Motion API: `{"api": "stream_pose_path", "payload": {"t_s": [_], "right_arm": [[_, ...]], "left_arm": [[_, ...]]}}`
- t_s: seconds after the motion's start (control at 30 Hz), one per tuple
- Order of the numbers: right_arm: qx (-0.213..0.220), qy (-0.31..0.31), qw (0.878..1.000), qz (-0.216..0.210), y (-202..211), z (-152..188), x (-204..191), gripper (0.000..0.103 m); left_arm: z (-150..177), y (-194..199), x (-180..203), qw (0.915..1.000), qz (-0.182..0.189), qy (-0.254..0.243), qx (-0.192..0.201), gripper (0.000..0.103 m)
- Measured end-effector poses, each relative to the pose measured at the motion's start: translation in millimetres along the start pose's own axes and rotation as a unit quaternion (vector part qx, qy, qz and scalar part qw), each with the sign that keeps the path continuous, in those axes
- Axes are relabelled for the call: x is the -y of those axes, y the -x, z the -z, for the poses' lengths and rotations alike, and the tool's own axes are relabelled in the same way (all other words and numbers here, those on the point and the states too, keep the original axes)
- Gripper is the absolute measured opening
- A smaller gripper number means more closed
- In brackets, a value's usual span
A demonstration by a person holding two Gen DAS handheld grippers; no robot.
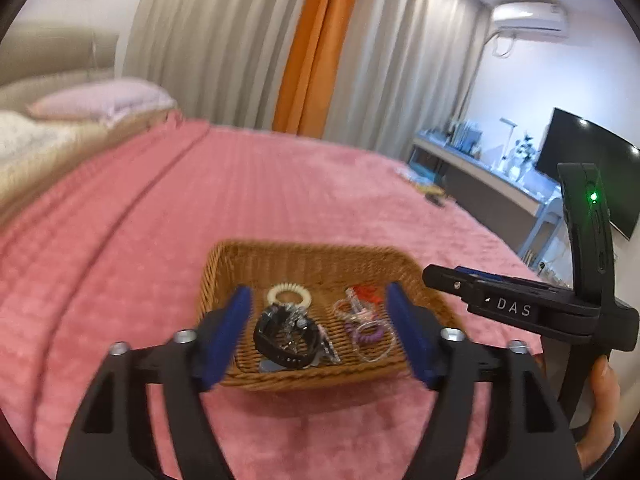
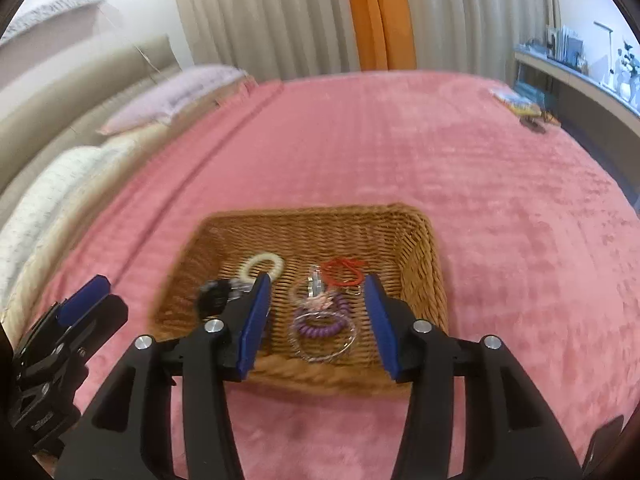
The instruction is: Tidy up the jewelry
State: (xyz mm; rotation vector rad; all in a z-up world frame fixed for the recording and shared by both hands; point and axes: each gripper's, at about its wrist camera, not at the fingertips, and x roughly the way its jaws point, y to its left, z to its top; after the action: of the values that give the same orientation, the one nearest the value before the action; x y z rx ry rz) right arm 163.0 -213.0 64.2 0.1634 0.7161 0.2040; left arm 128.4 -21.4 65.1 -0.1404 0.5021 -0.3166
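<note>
A wicker basket (image 1: 304, 250) (image 2: 320, 214) lies on the pink bed. It holds a cream spiral ring (image 1: 289, 295) (image 2: 264, 266), a black watch (image 1: 286, 342) (image 2: 214, 300), a red band (image 1: 362, 292) (image 2: 344, 272), a purple coil (image 1: 366, 334) (image 2: 320, 326) and a clear bangle (image 1: 374, 346) (image 2: 328, 344). My left gripper (image 1: 318, 292) hovers open above the basket's near half, its blue pads wide apart and gripping nothing. Beside it on the right, my right gripper (image 2: 317, 280) is open too, over the purple coil and bangle, touching neither.
The pink bedspread (image 2: 440, 180) spreads all around the basket. Pillows (image 1: 104, 100) lie at the far left by the headboard. Small items (image 2: 524, 110) sit near the bed's far right edge. A desk (image 1: 480, 176) and dark screen (image 1: 592, 172) stand beyond the bed.
</note>
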Motion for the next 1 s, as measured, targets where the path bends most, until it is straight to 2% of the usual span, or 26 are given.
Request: {"api": "stream_pose_path", "payload": {"t_s": [0.03,0.13,0.33,0.43,0.57,0.7,1.0], "right_arm": [[0.017,0.001,1.000,-0.002,12.8,5.2,-1.8,0.060],[0.065,0.010,0.998,-0.003,45.2,20.3,-5.2,0.064],[0.140,0.044,0.988,0.052,84.2,61.2,-17.5,0.069],[0.163,0.045,0.982,0.079,87.4,81.4,-14.5,0.069],[0.178,0.042,0.979,0.085,80.5,102.8,-9.8,0.070],[0.172,0.039,0.982,0.066,68.9,115.0,-6.7,0.070],[0.170,0.053,0.981,0.077,52.8,131.9,-12.1,0.070]], "left_arm": [[2.6,17.6,7.6,0.9997,-0.001,-0.014,0.020,0.086],[10.0,50.6,20.3,0.9973,-0.009,-0.044,0.059,0.095],[30.0,85.4,29.3,0.9912,-0.053,-0.054,0.108,0.095],[48.0,83.0,30.0,0.9897,-0.075,-0.055,0.109,0.095],[68.4,75.1,23.7,0.9869,-0.108,-0.052,0.107,0.095],[83.7,65.7,15.2,0.9854,-0.128,-0.047,0.102,0.095],[98.8,50.7,1.1,0.9838,-0.150,-0.035,0.092,0.095]]}}
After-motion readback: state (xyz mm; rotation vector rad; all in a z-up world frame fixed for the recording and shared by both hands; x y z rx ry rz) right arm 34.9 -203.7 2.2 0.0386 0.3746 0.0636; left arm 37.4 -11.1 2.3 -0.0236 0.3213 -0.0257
